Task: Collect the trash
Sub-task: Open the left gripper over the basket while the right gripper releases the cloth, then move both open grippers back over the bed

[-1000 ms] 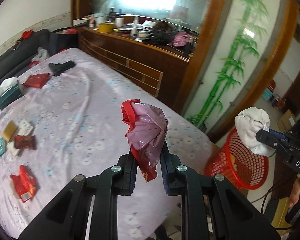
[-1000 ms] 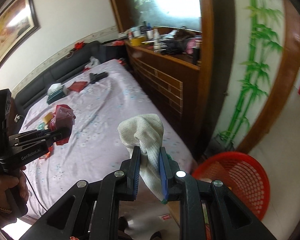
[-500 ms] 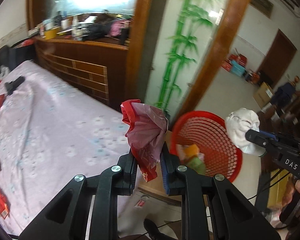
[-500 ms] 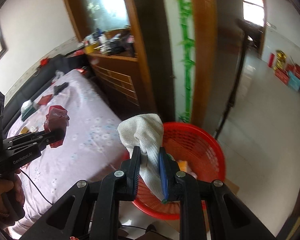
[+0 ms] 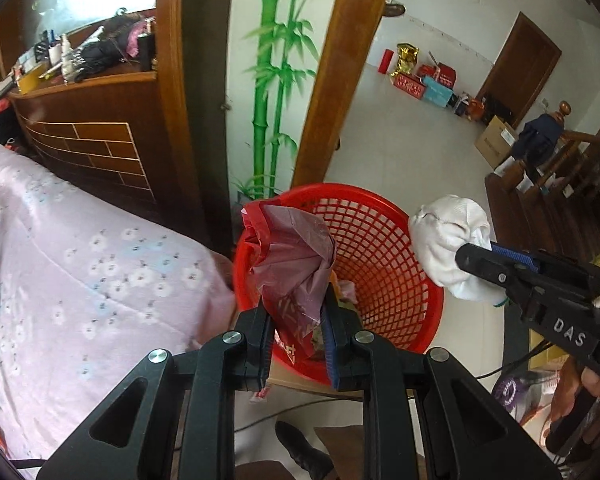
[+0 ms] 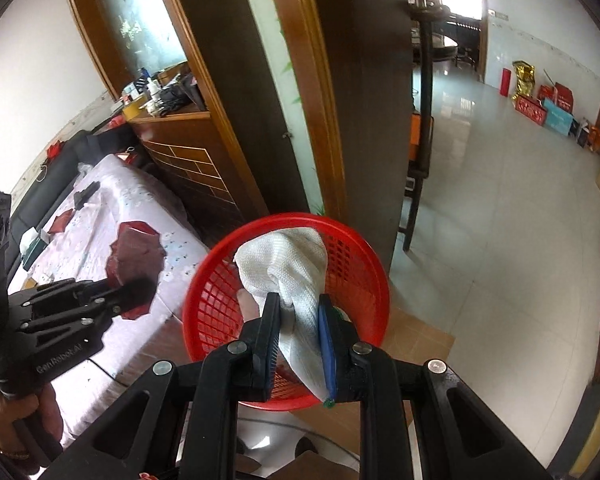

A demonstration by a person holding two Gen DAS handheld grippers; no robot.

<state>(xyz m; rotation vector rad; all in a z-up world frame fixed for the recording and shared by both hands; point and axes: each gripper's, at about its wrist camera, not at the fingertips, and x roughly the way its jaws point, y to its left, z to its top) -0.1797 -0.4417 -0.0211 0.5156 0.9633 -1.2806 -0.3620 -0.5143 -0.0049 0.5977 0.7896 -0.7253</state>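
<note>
At the centre of both views stands a red basket (image 5: 384, 248), its rim just beside the bed (image 5: 80, 264) edge at left, with bare floor (image 6: 500, 240) open to the right. The left gripper (image 5: 296, 336) pinches a red plastic bag (image 5: 296, 256); the right gripper (image 6: 300, 340) pinches a white cloth (image 6: 292, 264) in front of the basket's opening.

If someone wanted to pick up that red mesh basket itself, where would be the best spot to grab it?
Probably the rim of the red basket, taken from above with one finger inside and one outside. It stands upright with its mouth open, and its thin mesh wall flares outward, so the smooth top band is the firmest edge. The near side looks least obstructed; the bed crowds one side and the wall the far side.
</note>
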